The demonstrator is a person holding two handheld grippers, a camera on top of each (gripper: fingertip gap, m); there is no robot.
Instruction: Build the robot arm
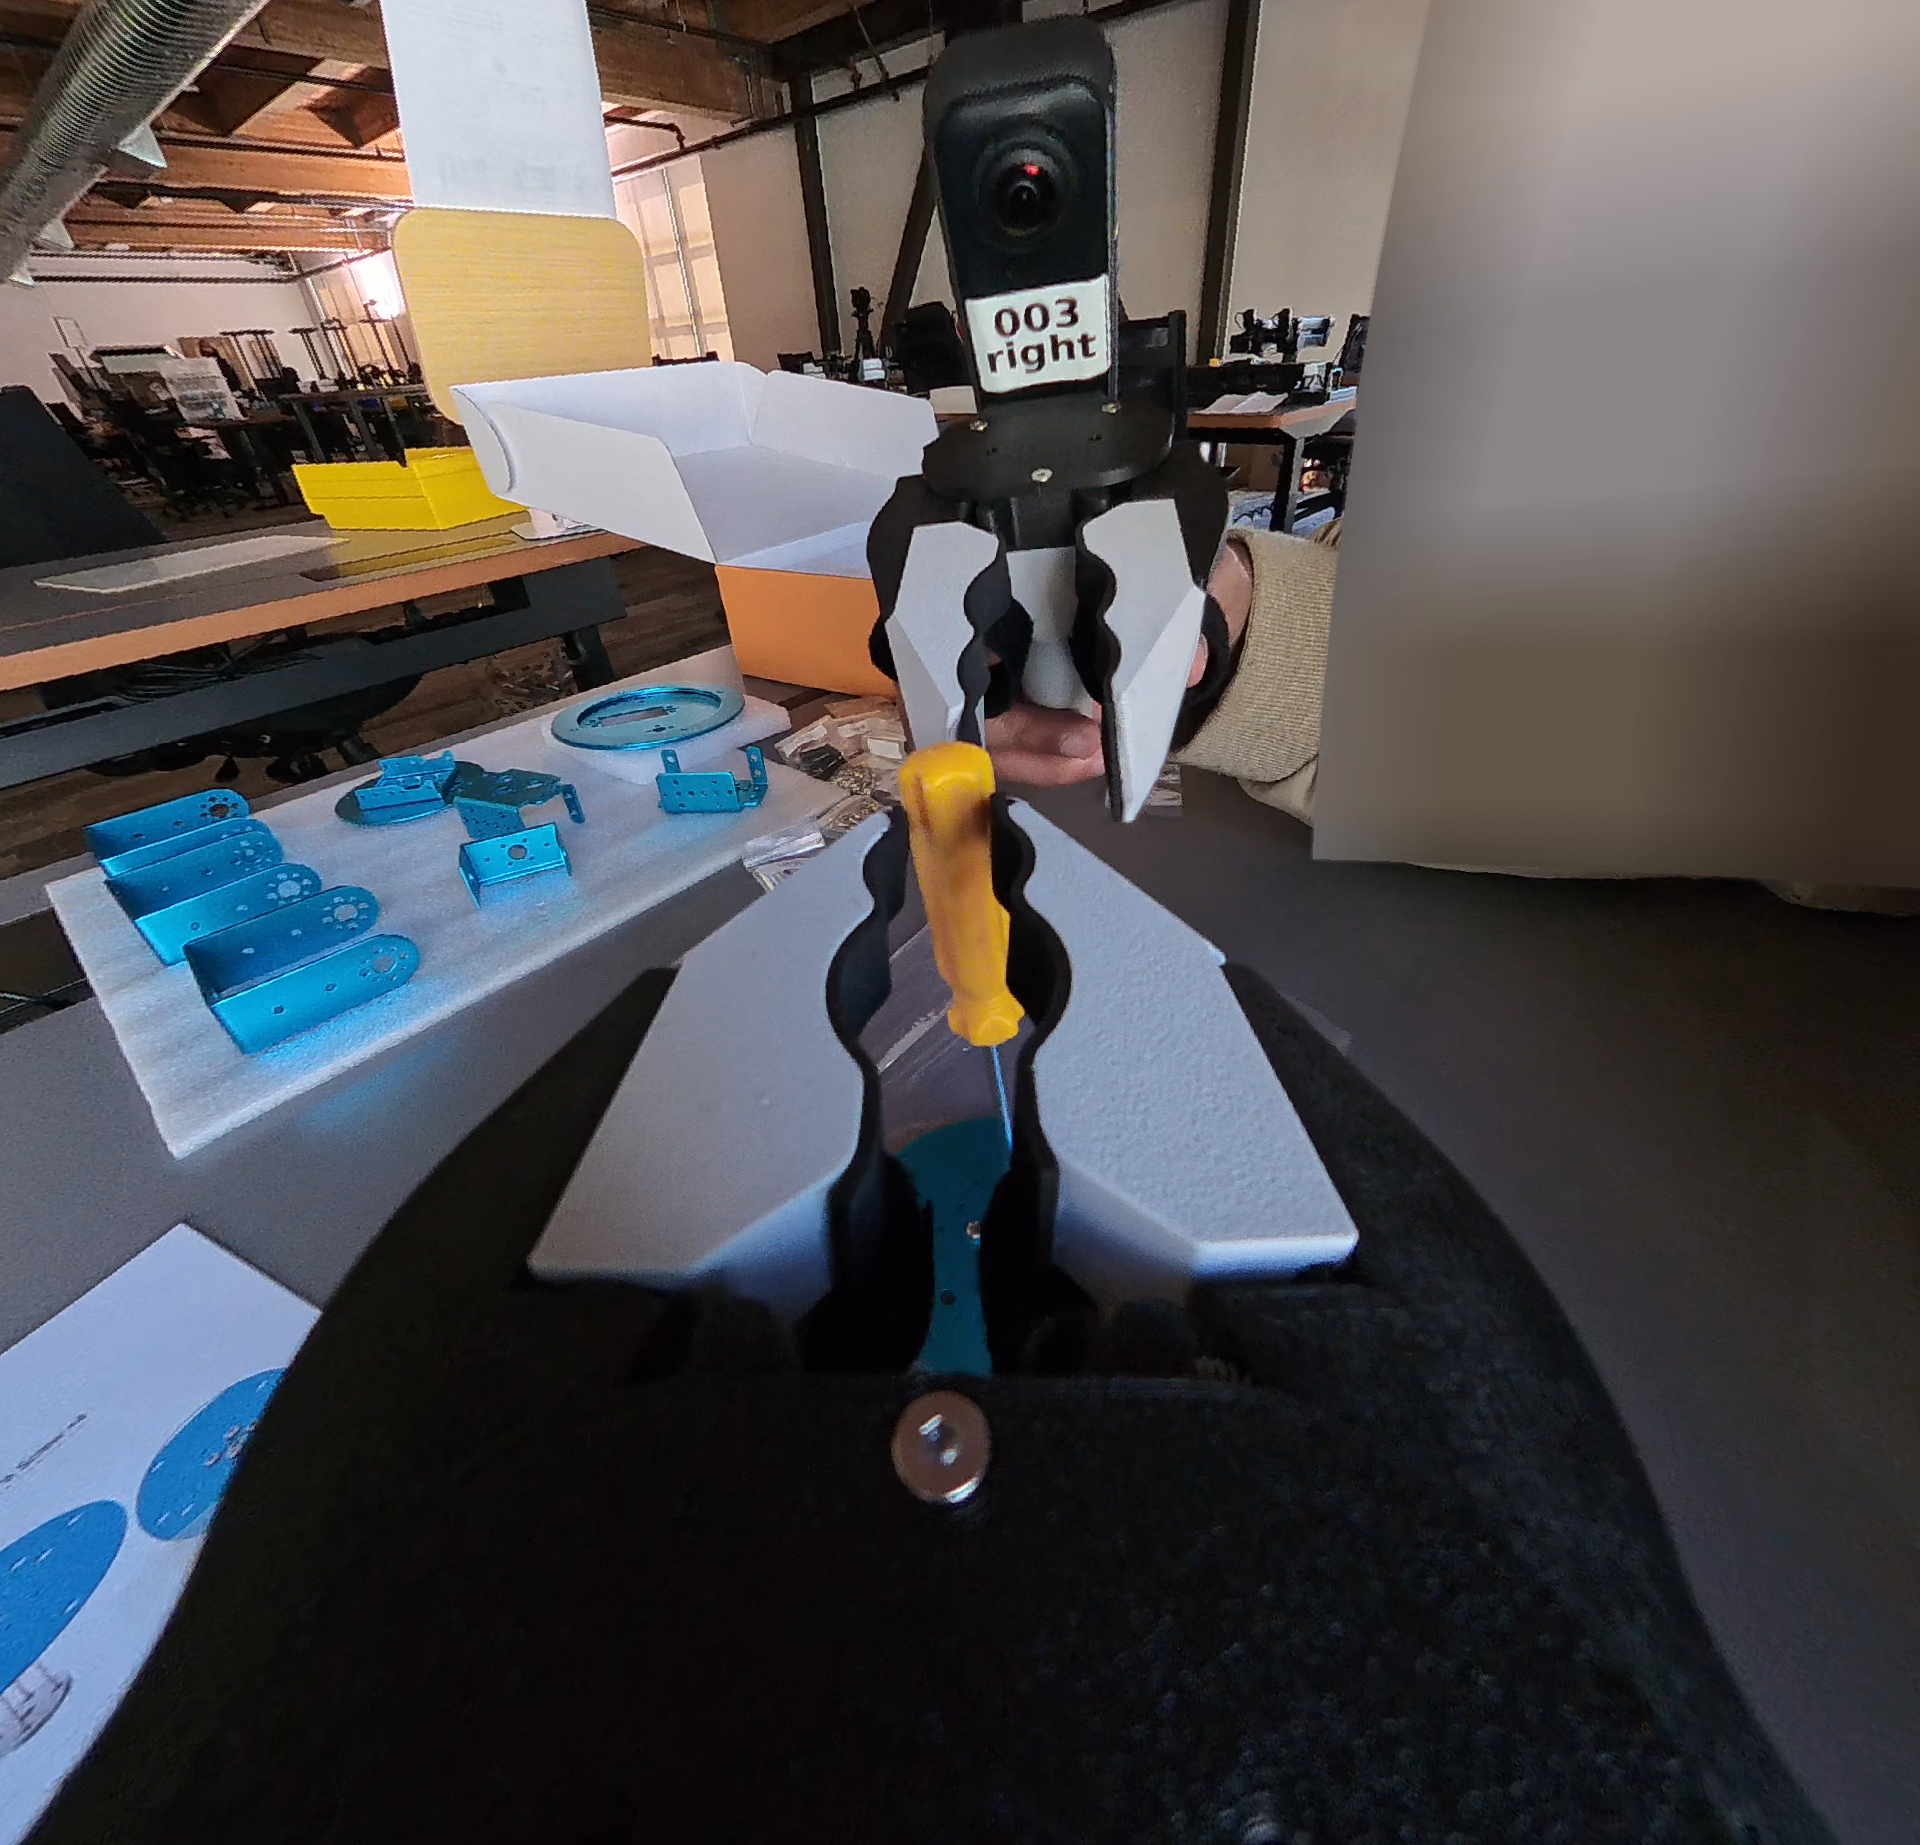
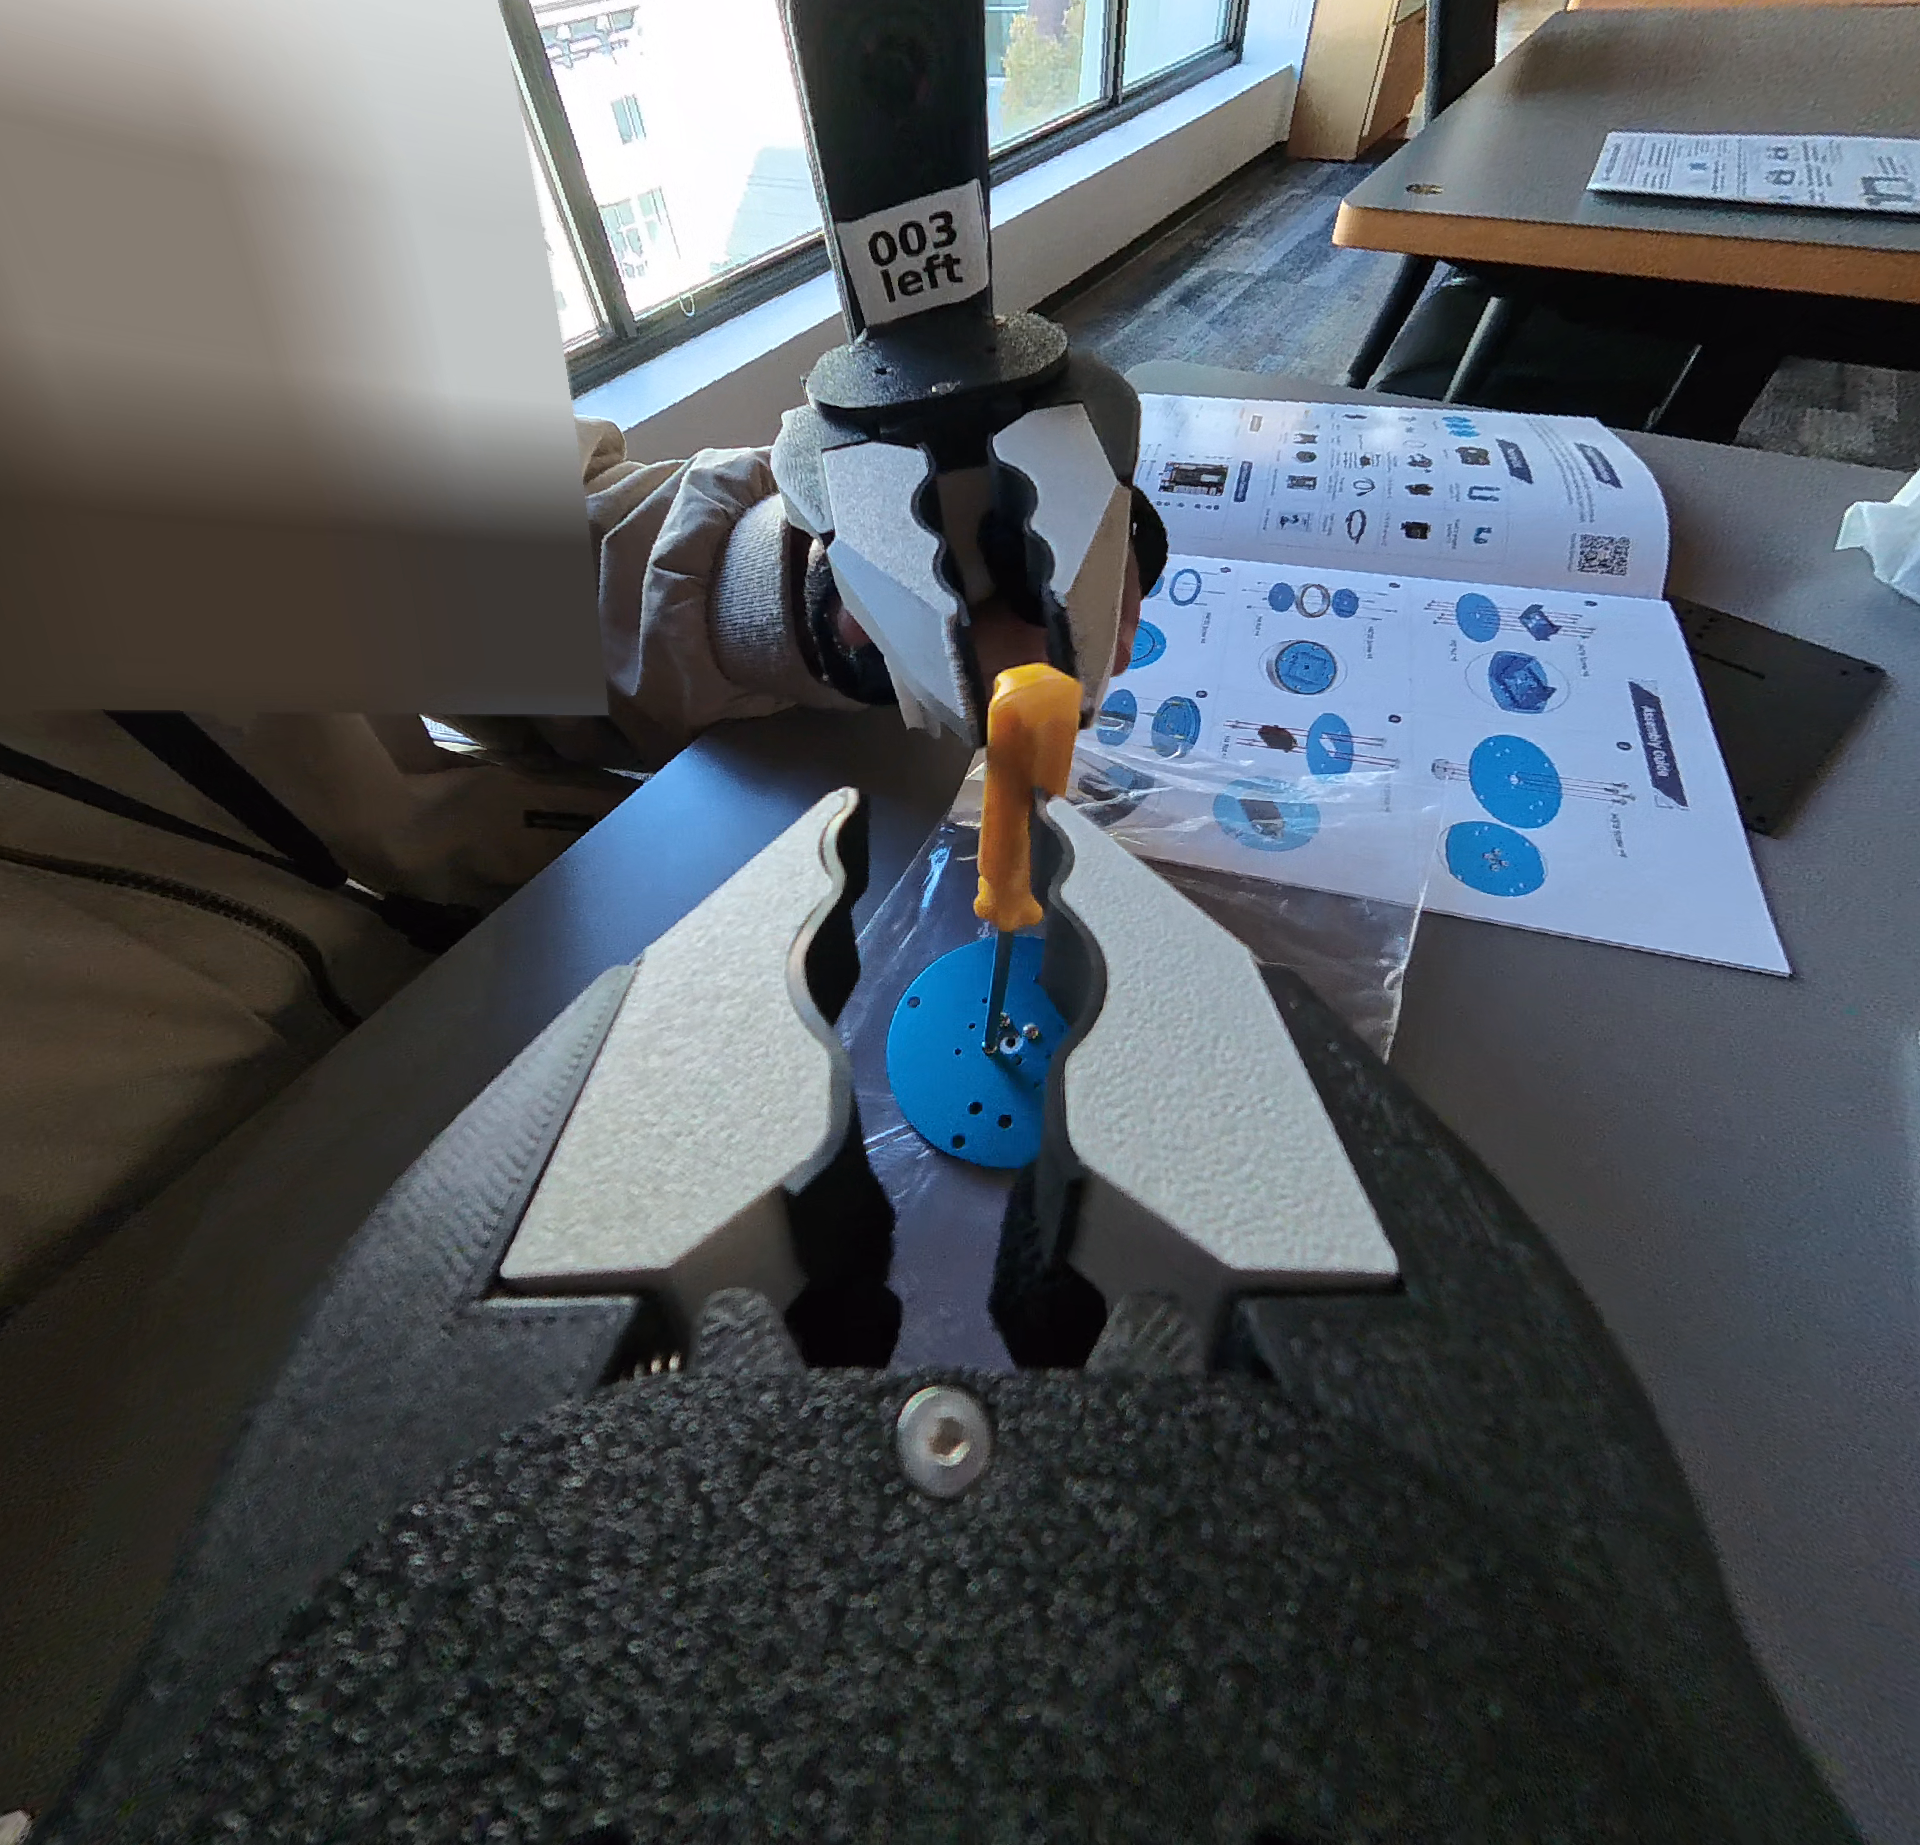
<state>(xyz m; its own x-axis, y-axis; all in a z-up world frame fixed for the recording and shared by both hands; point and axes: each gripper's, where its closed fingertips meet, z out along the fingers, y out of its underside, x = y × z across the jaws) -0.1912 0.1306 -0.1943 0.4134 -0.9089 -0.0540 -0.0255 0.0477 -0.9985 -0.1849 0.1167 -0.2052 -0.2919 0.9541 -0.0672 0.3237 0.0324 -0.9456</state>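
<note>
A yellow-handled screwdriver stands upright with its tip on a screw at the middle of a blue round plate. The plate lies on a clear plastic bag on the grey table. My left gripper is shut on the screwdriver's handle. It also shows in the right wrist view, facing me. My right gripper is open. The handle stands between its fingertips, against the right finger. The right gripper shows in the left wrist view, just beyond the handle's top.
An open instruction booklet lies beside the bag, next to a black plate. A white foam sheet holds several blue metal brackets and a blue ring. Small hardware bags and an open white box lie behind. Less than 4 cm separates the two grippers' tips. My left tips are roughly 35 cm from the black plate.
</note>
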